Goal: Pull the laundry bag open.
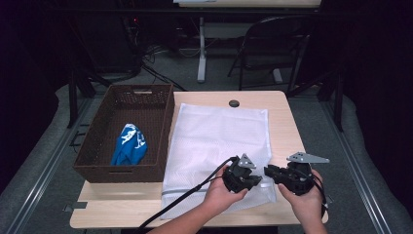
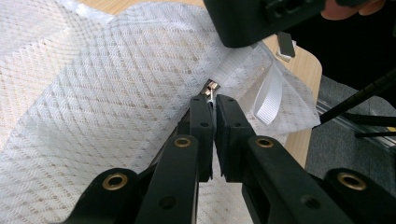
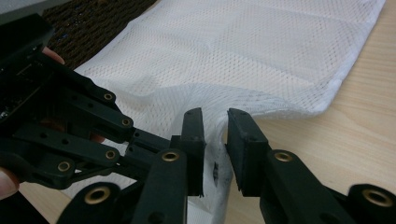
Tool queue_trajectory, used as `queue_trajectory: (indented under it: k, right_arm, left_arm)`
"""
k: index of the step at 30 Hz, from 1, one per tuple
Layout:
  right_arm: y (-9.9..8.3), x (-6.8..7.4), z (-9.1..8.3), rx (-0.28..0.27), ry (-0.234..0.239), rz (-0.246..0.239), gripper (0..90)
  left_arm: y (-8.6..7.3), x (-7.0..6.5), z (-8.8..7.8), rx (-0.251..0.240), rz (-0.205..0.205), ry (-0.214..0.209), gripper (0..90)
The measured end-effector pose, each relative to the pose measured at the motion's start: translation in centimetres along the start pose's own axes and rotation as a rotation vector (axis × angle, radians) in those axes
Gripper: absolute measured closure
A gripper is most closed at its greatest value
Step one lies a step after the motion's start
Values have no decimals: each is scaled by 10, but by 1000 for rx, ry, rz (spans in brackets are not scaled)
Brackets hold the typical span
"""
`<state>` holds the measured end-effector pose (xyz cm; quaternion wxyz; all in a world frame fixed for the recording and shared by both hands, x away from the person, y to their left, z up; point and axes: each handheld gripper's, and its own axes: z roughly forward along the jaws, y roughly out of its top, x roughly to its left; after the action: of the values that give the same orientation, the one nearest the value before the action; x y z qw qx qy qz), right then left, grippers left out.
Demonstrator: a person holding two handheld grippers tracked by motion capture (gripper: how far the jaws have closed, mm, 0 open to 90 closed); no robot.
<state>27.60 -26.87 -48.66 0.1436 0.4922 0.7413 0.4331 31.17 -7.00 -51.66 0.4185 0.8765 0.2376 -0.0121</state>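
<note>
High view, wooden table [image 1: 287,126], left tongs [image 1: 256,181] pinching mesh bag's [image 1: 219,131] zipper pull [image 2: 212,88], right tongs [image 1: 269,170] parted.

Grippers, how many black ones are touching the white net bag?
2. The left gripper pinches the zipper pull at the white net bag's near edge. The right gripper sits beside it, jaws parted with bag mesh between them.

No text, label or number can be read anywhere.
</note>
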Motion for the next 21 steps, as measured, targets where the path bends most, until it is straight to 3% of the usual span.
queue_trajectory:
  k: [9,21]
  right_arm:
    - [-5,-5,1,45,6,21,709]
    - [-10,-4,8,93,38,39,748]
  left_arm:
    - [0,1,-1,1,-6,0,863]
    - [-1,2,-2,-4,-9,-4,862]
